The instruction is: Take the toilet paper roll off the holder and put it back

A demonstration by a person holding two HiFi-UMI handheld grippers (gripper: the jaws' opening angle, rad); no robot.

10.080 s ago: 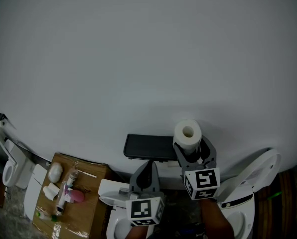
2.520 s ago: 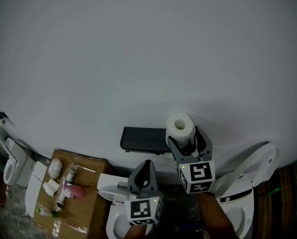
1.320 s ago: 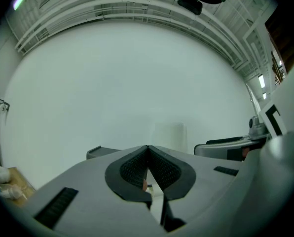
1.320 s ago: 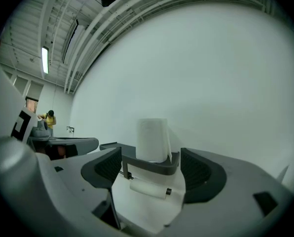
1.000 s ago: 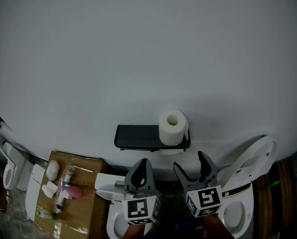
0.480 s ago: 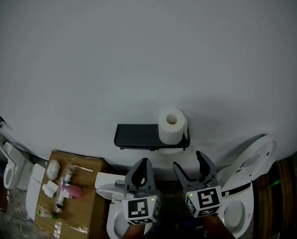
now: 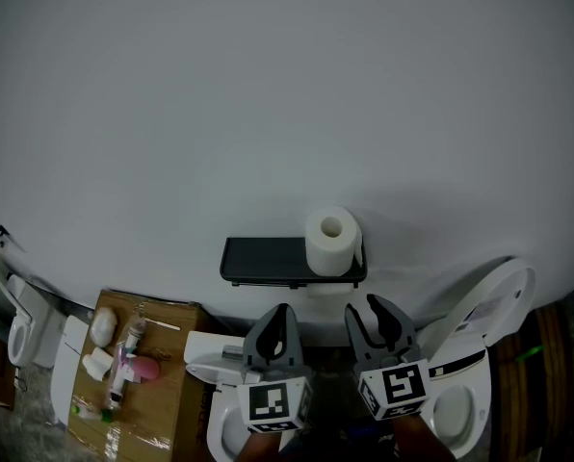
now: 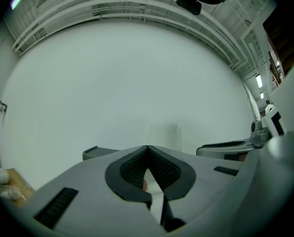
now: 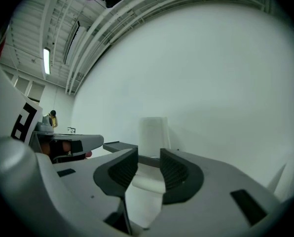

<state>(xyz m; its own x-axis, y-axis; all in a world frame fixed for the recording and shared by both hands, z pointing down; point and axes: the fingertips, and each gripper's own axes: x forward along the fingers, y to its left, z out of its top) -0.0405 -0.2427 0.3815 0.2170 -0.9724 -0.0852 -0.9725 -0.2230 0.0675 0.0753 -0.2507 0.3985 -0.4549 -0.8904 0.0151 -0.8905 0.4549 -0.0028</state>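
Left tool [image 7: 282, 309]: jaws together, empty.
Right tool [image 7: 371, 308]: jaws half apart, just been closing, nothing between them.
Roll [image 7: 332, 240]: upright on holder [image 7: 263, 260], ahead of right tool.

blur: toilet paper roll [image 8: 163, 135] — a faint pale patch in the left gripper view, edges unclear | cut off: toilet with raised lid [image 7: 494, 301] by the head view's bottom edge | too small: bits [image 7: 125, 366] on the cardboard box [image 7: 176, 354] — kinds unreadable
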